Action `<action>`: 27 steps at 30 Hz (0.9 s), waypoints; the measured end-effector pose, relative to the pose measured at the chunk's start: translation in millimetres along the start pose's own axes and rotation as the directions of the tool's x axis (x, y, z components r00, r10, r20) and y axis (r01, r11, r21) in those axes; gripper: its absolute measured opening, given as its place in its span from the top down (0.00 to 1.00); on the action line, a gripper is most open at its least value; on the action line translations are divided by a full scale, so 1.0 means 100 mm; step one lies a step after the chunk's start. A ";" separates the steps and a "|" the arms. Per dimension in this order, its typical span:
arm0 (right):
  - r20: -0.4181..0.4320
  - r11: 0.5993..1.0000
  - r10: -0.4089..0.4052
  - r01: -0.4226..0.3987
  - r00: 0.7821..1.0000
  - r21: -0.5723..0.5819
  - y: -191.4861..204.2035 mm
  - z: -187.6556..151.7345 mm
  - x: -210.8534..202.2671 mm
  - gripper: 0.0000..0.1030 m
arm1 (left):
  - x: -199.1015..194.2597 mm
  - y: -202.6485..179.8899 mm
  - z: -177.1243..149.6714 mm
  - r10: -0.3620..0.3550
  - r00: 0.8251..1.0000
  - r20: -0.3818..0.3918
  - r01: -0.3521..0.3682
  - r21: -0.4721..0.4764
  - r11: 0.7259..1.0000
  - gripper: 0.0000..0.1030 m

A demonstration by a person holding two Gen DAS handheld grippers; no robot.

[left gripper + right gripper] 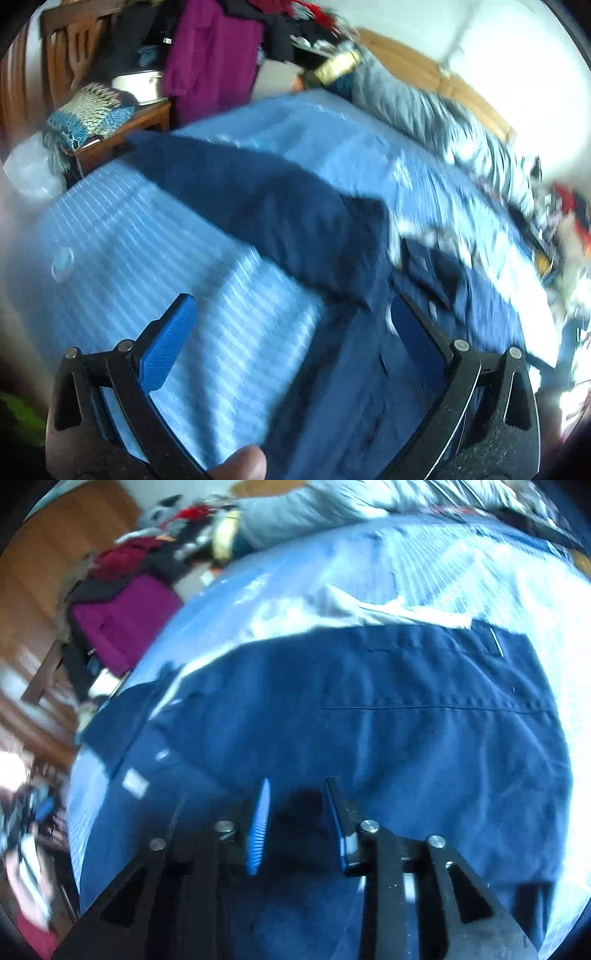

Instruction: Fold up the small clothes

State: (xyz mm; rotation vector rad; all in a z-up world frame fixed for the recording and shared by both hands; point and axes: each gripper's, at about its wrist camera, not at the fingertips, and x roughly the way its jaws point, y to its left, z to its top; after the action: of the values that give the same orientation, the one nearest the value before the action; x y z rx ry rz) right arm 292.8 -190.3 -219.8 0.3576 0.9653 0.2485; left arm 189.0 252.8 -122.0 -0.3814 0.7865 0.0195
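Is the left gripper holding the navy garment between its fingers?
No. The left gripper is wide open over the striped sheet, gripping nothing; the navy garment lies beyond.

Left gripper (291, 325): blue-padded fingers (168, 341) spread wide apart, nothing between them, black linkage arms angled outward. Thumb tip (240, 463) visible at bottom edge, between linkage arms. Right gripper (297, 823): fingers (260, 827) narrowed, small gap between pads, tips pointing forward and down.

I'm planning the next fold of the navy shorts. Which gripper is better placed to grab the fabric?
Right. The right gripper sits low over the navy shorts, fingers partly open with cloth between them. The left gripper is wide open, mostly over the blue bedsheet.
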 end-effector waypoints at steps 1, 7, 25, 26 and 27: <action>0.019 1.000 0.015 -0.015 1.000 -0.011 0.08 -0.03 -0.06 0.51 | 0.05 0.12 0.12 0.003 1.000 0.008 -0.003 -0.026 1.000 0.00; 0.026 0.998 0.052 -0.051 0.998 -0.044 0.40 -0.15 -0.14 0.48 | 0.67 1.12 0.82 0.099 0.995 -0.025 -0.102 -0.161 0.982 0.00; -0.025 0.995 0.069 -0.071 0.997 -0.069 0.68 -0.41 0.06 0.48 | 1.43 1.78 1.13 0.089 0.993 -0.073 -0.106 -0.280 0.954 0.34; -0.025 0.995 0.073 -0.075 0.997 -0.067 0.70 -0.41 0.07 0.48 | 1.44 1.77 1.12 0.086 0.994 -0.068 -0.102 -0.281 0.954 0.38; -0.022 0.995 0.077 -0.078 0.997 -0.064 0.71 -0.41 0.06 0.48 | 1.45 1.77 1.13 0.082 0.994 -0.067 -0.098 -0.279 0.955 0.55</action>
State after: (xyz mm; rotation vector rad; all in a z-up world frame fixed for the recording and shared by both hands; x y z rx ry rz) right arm 258.3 -116.1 -216.9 0.3338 0.9614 0.3539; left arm 341.3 438.5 -207.8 -0.6183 0.8578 0.2094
